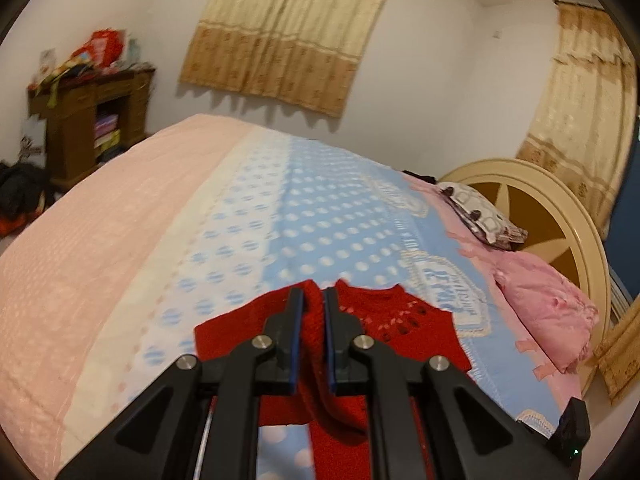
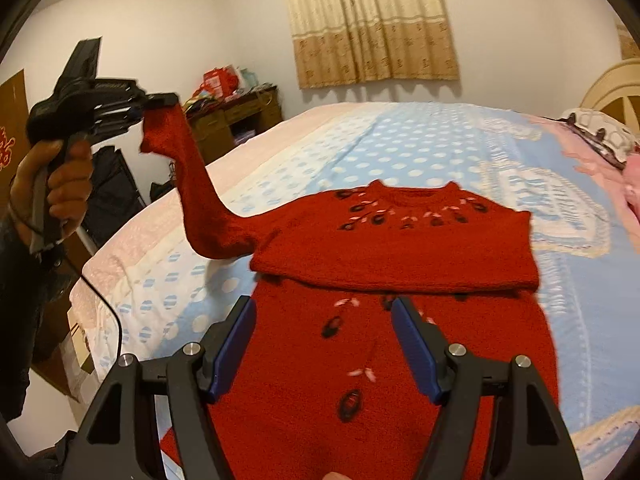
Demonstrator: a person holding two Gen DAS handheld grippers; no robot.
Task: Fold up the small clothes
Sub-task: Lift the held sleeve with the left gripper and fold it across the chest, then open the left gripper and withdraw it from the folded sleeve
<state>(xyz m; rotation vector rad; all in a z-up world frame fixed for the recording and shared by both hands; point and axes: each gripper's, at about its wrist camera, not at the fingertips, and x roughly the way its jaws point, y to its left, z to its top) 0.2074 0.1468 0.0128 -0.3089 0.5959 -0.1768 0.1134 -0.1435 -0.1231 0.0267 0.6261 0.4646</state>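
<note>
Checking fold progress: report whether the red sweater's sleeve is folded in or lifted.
Lifted: the left gripper holds the sleeve up off the bed.

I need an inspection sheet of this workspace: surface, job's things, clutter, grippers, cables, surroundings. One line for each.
Surface: bed under a blue dotted blanket; pink cover along its far side.
Job's things: red sweater lies on the blanket, lower part folded up; one sleeve is lifted off the bed.
Clutter: pink cloth and patterned pillow near the headboard.
Grippers: left gripper shut on the sleeve; right gripper open above the sweater, holding nothing.
Cables: black cable hangs from the left gripper's handle.
Surroundings: wooden cabinet piled with items, curtains, white walls.
</note>
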